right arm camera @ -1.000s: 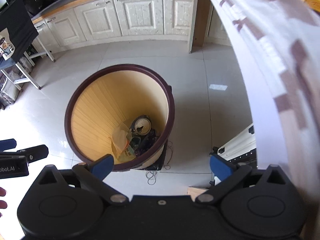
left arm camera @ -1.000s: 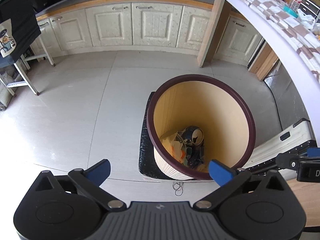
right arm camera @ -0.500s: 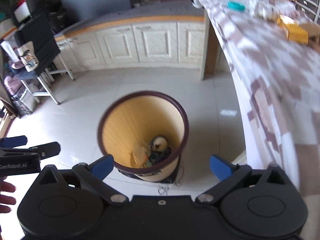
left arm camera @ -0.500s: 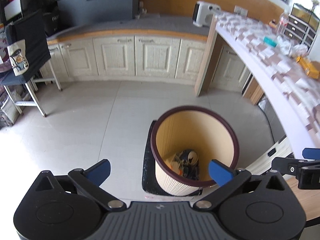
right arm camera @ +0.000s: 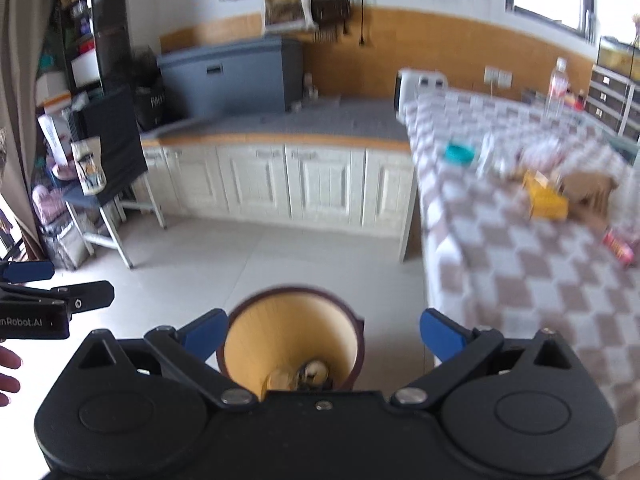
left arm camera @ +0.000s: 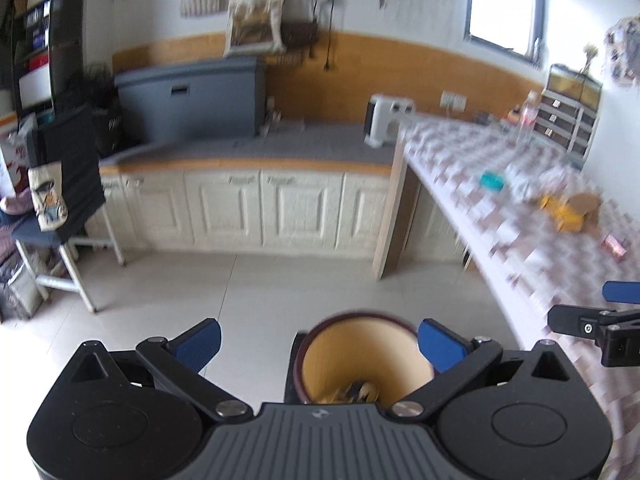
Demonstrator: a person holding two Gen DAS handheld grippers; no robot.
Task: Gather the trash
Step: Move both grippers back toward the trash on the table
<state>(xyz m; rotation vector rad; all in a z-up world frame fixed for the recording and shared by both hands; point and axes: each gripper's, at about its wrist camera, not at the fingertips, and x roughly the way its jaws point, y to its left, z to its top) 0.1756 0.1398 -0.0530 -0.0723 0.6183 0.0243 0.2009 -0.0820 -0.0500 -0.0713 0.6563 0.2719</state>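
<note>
We hold our left gripper (left arm camera: 319,343) and right gripper (right arm camera: 323,332) spread wide and empty. The bin (left arm camera: 362,354) stands on the floor at six o'clock, trash (right arm camera: 314,372) inside; more litter (right arm camera: 546,196) lies on the checked table (right arm camera: 520,264) at two o'clock.

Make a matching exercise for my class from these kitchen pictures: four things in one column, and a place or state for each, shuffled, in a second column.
Things:
1. trash bin
2. teal dish
3. left gripper
4. white appliance

Places or states:
A. open, holding nothing
B. on the checkered tablecloth
C. on the floor, trash at its bottom
D. on the grey countertop, at the table's end

Pairs: 1-C, 2-B, 3-A, 4-D
</note>
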